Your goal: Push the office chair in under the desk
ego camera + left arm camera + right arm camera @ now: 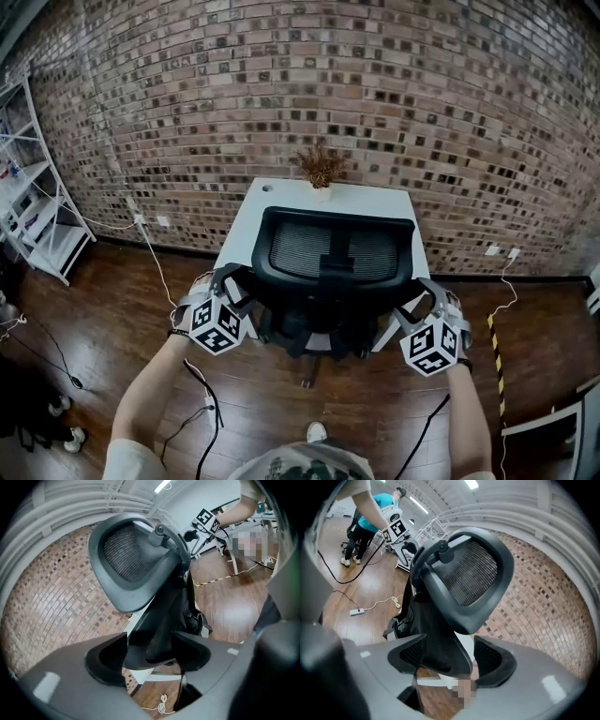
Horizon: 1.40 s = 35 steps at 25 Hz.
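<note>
Left gripper [234, 286] [150, 653]: I read its jaws as pressed onto the left armrest [157, 639] of the office chair [337, 251] [131, 555]. The black pad fills the gap between the two fingers. Right gripper [420, 302] [447, 656]: its jaws are clamped on the right armrest [438, 644]. The inner finger is flush against it, and only a thin sliver of light shows beside the outer one. The two grippers sit at either flank of the chair, level with each other, below the mesh backrest [468, 573]. The chair faces away from me, and its backrest overlaps the near edge of the white desk [281, 202] directly beyond it. The seat is hidden beneath the backrest, so I cannot tell how far under the desk it reaches. Past the chair, at the desk's far edge, stands a small potted plant [321, 167] against the brick wall [281, 84]. Wooden floor [356, 394] surrounds the chair. A black cable [202, 394] trails on it to the near left of the chair, and a white shelf rack [42, 220] stands well off to the chair's left.
</note>
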{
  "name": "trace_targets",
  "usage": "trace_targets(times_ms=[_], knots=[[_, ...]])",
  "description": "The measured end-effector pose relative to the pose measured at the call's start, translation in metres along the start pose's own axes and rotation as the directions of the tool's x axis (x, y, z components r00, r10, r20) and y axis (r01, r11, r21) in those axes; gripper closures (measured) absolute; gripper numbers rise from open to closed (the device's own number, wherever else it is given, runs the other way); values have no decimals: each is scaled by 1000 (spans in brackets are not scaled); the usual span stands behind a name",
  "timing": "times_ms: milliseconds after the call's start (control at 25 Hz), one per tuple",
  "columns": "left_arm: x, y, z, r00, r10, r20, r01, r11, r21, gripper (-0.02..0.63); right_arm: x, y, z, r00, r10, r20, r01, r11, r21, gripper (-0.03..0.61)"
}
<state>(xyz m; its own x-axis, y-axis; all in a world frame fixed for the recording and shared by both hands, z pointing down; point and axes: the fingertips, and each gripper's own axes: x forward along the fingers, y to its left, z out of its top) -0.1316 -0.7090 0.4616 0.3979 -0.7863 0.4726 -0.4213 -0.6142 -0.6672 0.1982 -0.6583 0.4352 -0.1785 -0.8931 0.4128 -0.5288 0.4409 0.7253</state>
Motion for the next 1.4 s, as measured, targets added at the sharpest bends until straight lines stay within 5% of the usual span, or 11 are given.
trace_targets(times_ms=[240,480,920,1160,1400], knots=[[-40,-29,31,993,1,119,10,996,-88,355,-42,27,27,998,-44,42,40,995,95,321],[-92,-65,74,961,27,275,22,984,-174,470,-87,60,70,983,-85,161,48,974,220,402],[-161,-139,110,912,38,408,113,933,-341,583,-173,119,121,945,-150,291,40,935,352,529],[-203,-165,134,867,115,485,155,863,-481,597,-209,149,128,924,-160,348,-35,870,492,580],[-247,-188,150,824,140,550,265,762,-591,597,-244,170,150,901,-137,413,-145,800,582,580]])
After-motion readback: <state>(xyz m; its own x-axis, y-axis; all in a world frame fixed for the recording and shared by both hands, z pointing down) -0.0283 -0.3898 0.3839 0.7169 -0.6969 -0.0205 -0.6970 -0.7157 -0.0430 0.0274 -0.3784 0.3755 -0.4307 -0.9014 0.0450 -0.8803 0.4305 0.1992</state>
